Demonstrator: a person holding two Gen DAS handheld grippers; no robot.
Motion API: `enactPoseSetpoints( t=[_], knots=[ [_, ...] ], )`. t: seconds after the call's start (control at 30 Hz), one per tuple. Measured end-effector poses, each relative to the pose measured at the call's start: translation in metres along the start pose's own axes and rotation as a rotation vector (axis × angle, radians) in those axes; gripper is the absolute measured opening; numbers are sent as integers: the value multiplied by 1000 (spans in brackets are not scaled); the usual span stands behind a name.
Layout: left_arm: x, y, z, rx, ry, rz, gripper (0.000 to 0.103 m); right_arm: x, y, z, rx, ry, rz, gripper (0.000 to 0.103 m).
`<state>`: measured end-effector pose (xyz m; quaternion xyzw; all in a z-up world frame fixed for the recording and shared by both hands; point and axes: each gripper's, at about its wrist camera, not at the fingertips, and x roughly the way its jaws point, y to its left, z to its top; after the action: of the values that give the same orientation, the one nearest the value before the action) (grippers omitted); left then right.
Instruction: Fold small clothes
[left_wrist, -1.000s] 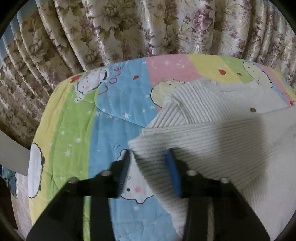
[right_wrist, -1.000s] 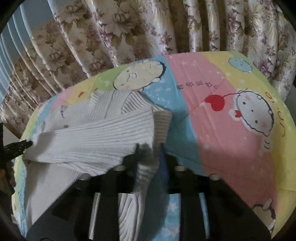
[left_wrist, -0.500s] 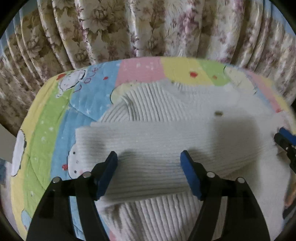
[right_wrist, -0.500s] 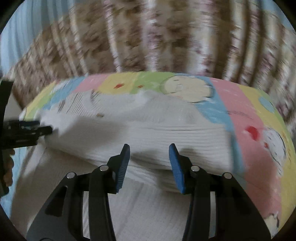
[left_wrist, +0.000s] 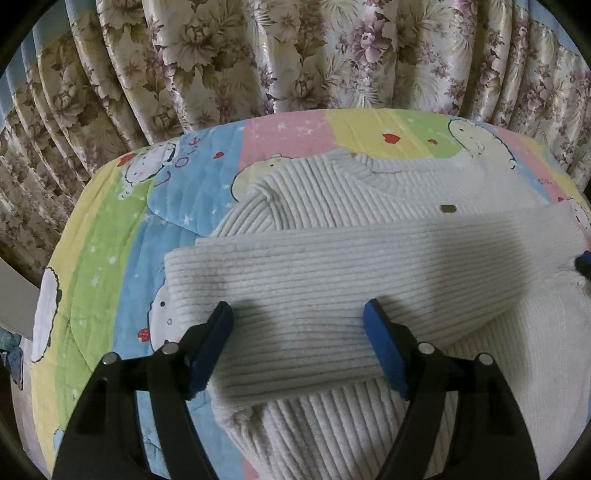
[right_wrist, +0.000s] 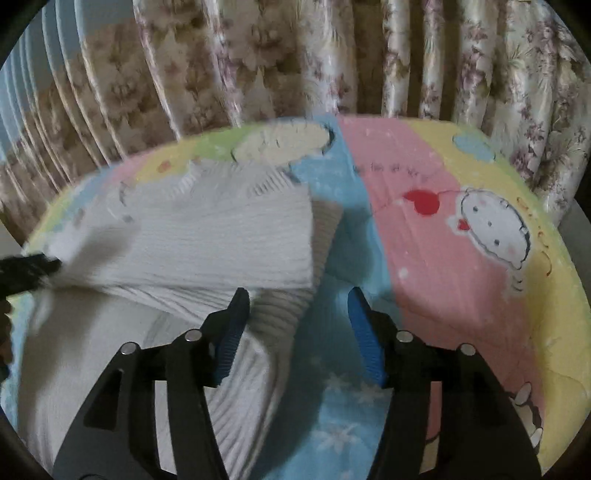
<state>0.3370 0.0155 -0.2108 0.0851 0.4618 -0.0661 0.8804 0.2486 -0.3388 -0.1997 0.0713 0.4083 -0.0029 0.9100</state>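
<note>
Both the left tool (left_wrist: 297, 325) and right tool (right_wrist: 297, 308) have released the sweater (left_wrist: 332, 266).

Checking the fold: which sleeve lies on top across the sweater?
The sleeve with its cuff at the sweater's left, beneath the left tongs; the other isn't visible.

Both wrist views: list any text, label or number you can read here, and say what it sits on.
"LOVE", red letters by a cartoon figure on the quilt: only "LO" is clear.
Small dark characters on the quilt's pink stripe: too blurred to read.
Small brown tag on the white knit sweater: no legible text.
</note>
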Motion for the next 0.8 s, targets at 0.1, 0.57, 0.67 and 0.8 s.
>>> enactPoseSetpoints(
  t=[0.1,0.57,0.67,0.8],
  knots=[
    [-10,-2,-2,-1,1,-3,74,-20,15,1,-22,-11,35,57],
    [-42,-39,-71,50,79,-46,80,-57,28,-80,47,182,124,54],
    [-49,-40,-82,42,80,-51,80,-62,32,-92,29,191,125,18],
    [-54,-40,-91,26,85,-51,80,-70,51,-97,-132,170,8,11]
  ],
)
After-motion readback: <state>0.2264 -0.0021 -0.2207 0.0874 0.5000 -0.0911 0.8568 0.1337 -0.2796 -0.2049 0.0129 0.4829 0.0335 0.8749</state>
